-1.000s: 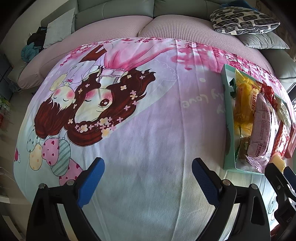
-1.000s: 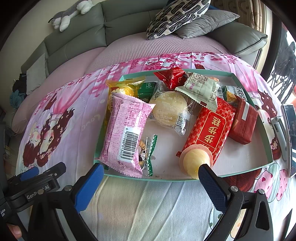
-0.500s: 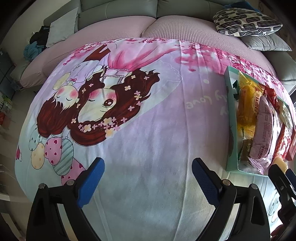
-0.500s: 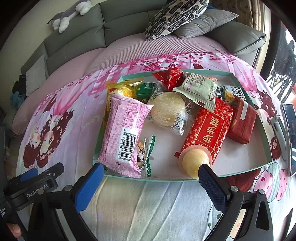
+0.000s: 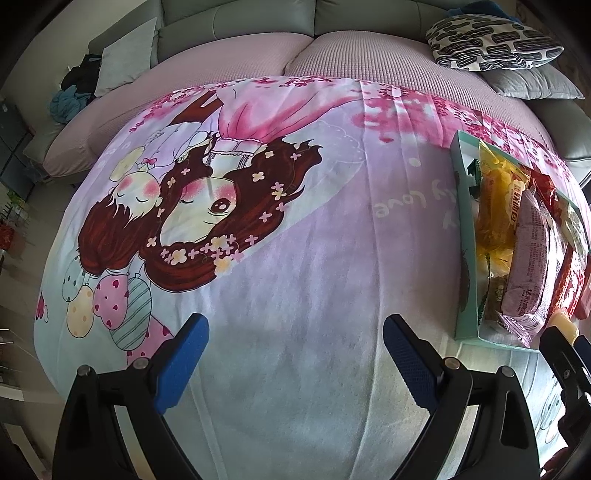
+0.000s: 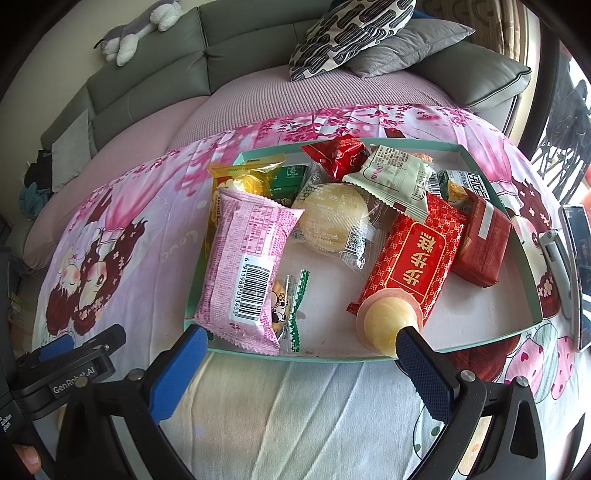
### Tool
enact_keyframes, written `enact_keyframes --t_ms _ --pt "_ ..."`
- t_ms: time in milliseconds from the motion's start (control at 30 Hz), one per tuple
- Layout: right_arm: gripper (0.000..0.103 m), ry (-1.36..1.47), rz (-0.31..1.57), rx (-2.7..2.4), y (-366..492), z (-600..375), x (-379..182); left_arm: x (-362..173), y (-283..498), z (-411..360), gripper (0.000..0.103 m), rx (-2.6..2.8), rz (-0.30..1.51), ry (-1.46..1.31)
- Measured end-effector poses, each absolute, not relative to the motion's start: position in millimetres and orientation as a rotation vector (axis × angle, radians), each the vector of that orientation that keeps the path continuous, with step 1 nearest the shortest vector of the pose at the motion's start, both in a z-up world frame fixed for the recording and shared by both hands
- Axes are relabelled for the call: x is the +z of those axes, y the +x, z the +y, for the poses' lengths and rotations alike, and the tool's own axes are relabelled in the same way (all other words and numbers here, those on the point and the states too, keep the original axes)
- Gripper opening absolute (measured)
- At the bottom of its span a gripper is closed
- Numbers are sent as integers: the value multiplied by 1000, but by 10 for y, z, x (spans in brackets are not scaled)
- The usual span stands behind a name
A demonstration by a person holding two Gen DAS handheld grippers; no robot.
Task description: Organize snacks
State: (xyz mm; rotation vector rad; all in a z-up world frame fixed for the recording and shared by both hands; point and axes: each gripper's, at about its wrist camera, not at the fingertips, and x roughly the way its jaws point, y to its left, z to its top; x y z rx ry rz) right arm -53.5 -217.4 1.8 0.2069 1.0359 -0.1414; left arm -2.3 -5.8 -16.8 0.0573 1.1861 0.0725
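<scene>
A teal tray (image 6: 369,357) full of snacks lies on a cartoon blanket. In it are a pink packet (image 6: 243,266), a red packet (image 6: 413,262), a pale jelly cup (image 6: 386,325), a round cake in clear wrap (image 6: 328,221), a yellow bag (image 6: 240,177) and several more. My right gripper (image 6: 297,347) is open and empty, just in front of the tray's near edge. My left gripper (image 5: 295,336) is open and empty over bare blanket, left of the tray (image 5: 463,258).
The blanket (image 5: 295,221) covers a pink sofa seat with grey backrests. Patterned and grey cushions (image 6: 351,33) lie behind the tray. A phone (image 6: 580,266) lies at the right edge. A plush toy (image 6: 136,33) sits on the backrest.
The right gripper has moved slightly closer to the tray's near edge. The left gripper has drifted a little left, away from the tray. Both stay open.
</scene>
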Motion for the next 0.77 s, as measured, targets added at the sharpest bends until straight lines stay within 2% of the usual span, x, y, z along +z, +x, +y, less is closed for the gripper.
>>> enact_keyframes --t_ms 767 --pt "103 206 1036 -141 -535 -2169 18 -62 -42 -63 95 92 1126 69"
